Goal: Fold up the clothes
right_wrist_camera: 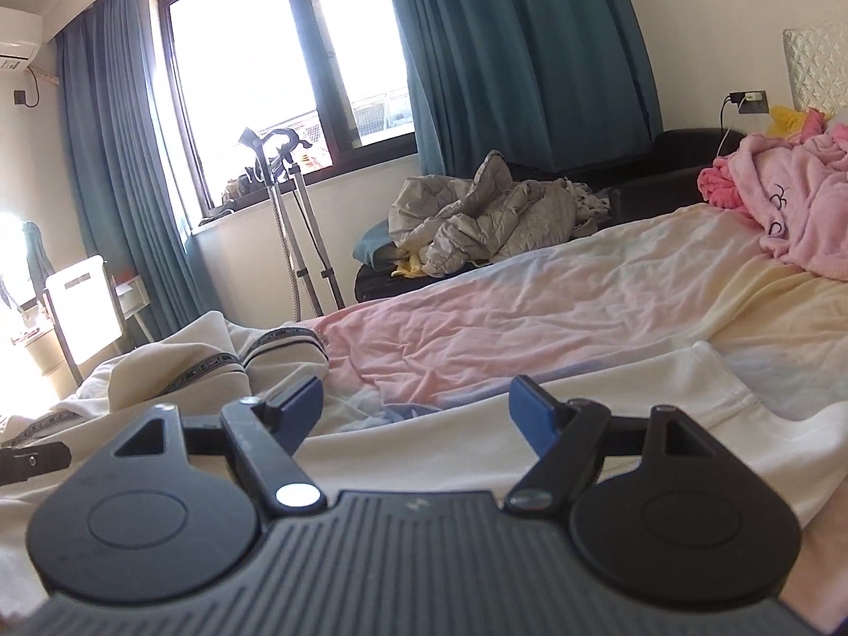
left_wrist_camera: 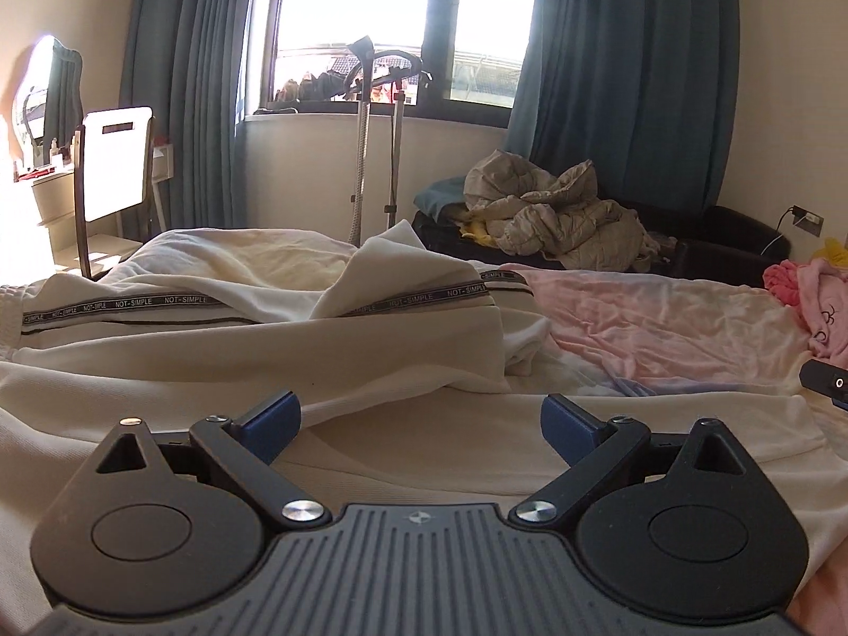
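A cream garment with a black "NOT-SIMPLE" stripe lies spread and partly folded over on the bed. My left gripper hovers low over its near part, open, with nothing between the blue fingertips. In the right wrist view the same cream garment stretches across in front of my right gripper, which is open and holds nothing. The striped part bunches up at the left. The tip of the right gripper shows at the right edge of the left wrist view.
A pink and pastel bedsheet covers the bed. A pink fluffy heap lies at the far right. Beyond the bed are a grey crumpled quilt on a dark couch, a garment steamer stand, a white chair and teal curtains.
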The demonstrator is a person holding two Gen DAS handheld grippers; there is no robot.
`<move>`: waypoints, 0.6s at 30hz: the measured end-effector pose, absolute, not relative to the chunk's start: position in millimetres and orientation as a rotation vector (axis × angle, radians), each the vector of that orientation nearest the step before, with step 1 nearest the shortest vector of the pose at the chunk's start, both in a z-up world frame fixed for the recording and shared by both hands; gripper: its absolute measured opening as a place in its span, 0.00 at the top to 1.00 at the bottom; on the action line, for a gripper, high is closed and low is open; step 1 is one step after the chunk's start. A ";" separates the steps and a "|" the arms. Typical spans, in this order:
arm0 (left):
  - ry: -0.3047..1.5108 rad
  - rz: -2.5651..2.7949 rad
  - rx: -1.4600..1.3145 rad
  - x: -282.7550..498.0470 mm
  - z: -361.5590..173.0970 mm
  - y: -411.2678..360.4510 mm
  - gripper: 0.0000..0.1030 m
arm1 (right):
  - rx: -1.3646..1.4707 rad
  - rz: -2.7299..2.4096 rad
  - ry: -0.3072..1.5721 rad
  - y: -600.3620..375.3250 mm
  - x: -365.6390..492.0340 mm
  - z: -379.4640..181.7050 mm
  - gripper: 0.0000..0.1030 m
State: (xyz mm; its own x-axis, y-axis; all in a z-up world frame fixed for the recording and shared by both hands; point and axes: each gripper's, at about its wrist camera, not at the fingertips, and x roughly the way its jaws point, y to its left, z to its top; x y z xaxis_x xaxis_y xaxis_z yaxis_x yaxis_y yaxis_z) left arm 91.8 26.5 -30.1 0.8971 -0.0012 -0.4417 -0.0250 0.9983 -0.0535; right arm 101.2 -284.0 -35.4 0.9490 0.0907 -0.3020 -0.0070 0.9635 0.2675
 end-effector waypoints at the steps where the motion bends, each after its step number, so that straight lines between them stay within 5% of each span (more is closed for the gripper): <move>1: 0.462 0.015 -0.059 92.3 -33.6 27.5 0.05 | 0.257 0.054 0.319 -280.8 102.5 -37.4 0.24; 18: 0.478 0.075 -0.035 92.4 -48.0 31.6 0.04 | 0.140 0.096 0.335 -243.9 113.5 -63.5 0.24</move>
